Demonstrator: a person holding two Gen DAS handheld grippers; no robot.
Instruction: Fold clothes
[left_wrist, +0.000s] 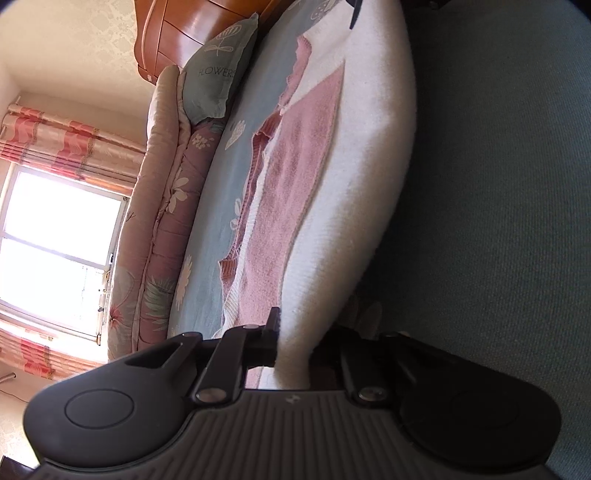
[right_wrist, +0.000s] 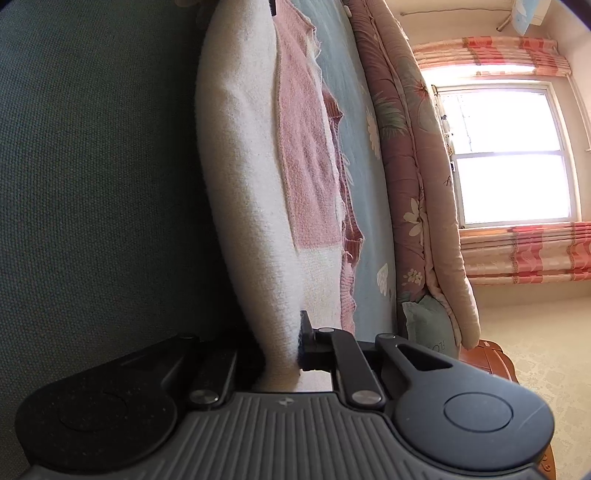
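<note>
Cream-and-pink fuzzy knitted sweater (left_wrist: 306, 155) spread along the pale blue flower-print bed sheet (left_wrist: 207, 288), the near cream fold raised off the sheet and running between both tongs.

Left tongs (left_wrist: 295, 347) clamped on that cream fold at one end. Right tongs (right_wrist: 284, 343) clamped on the same fold at the other end.

Beyond the sweater: rolled pink floral quilt (right_wrist: 417, 192) and grey-green pillow printed "FLOWERS" (left_wrist: 218, 74) on the far side of the sheet; bright window (left_wrist: 55, 251) past the quilt.

Handling, judged:
- Light, soft, limp; no stiffness, sags between grips.
- Loose fuzzy knit, stretches and snags; not slippery, not fragile.
- Best held at the doubled fold edge near each end, as now; ribbed darker-pink hem (left_wrist: 229, 266) a firmer alternative.
- Even tension across both grips likely needed, or the fold skews.
</note>
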